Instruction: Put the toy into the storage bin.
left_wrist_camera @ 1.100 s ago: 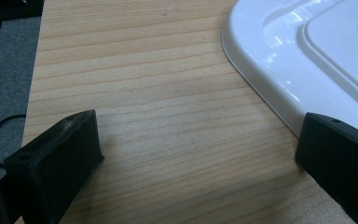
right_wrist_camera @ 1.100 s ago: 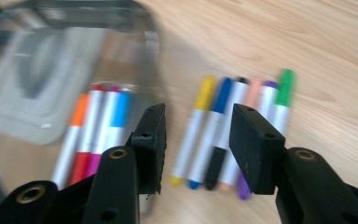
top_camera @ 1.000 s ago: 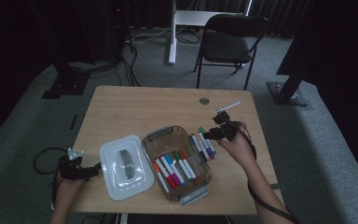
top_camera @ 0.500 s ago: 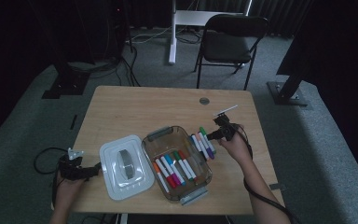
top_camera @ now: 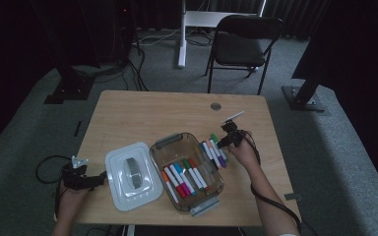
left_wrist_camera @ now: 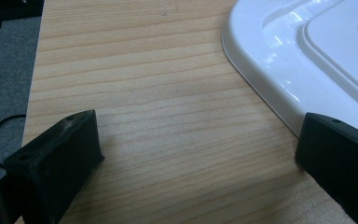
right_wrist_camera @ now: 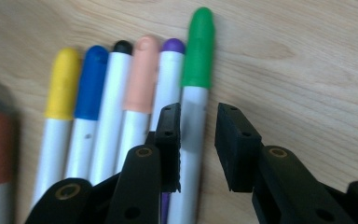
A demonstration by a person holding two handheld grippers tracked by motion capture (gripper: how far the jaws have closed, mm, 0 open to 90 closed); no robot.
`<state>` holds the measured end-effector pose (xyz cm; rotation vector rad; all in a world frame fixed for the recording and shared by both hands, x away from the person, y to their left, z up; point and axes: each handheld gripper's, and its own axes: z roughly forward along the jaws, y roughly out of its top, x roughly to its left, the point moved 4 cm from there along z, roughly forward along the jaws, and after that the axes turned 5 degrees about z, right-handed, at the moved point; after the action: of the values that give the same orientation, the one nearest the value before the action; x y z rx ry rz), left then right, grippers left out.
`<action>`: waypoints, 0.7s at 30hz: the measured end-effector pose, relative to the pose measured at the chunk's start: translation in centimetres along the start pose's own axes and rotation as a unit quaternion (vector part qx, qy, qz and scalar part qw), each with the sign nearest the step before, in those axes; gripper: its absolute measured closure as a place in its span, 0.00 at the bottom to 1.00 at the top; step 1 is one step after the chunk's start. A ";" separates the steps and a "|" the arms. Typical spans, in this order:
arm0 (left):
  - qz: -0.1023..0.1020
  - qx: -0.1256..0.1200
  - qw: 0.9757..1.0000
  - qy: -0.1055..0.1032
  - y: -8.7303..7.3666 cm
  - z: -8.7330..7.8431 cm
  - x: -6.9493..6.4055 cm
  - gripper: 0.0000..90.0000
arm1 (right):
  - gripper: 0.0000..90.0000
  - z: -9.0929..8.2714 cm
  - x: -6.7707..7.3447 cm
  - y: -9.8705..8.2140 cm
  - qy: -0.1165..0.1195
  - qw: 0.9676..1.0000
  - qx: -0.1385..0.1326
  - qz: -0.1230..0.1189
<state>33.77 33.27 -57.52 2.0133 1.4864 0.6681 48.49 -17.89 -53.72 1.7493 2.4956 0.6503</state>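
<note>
Several markers lie side by side on the wooden table [top_camera: 142,110], just right of a clear container [top_camera: 177,139] that holds more markers. In the right gripper view the row's rightmost one, a green-capped marker [right_wrist_camera: 198,46], lies between the jaws of my right gripper [right_wrist_camera: 198,109]. The jaws have just been closing; a thin strip of table still shows between the marker and the right pad. In the high view that right gripper [top_camera: 225,142] hangs low over the row's far end. My left gripper [left_wrist_camera: 200,126] rests open on the table beside the white lid [left_wrist_camera: 279,56].
The white lid [top_camera: 130,174] with its grey handle lies left of the container. A small round grommet [top_camera: 215,105] sits near the table's far edge. Beyond the table stand a black chair [top_camera: 243,42] and stand bases on grey carpet.
My right gripper has come down and a little nearer, onto the row of markers beside the container. The left hand and lid have kept still.
</note>
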 end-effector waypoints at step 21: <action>0.000 0.000 1.000 0.000 0.0 0.0 0.0 0.01 | 0.85 -0.9 -0.1 0.1 0.004 0.999 -0.013 0.031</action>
<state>33.77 33.27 -57.52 2.0131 1.4863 0.6685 48.36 -18.29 -52.91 1.8258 2.4359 0.6922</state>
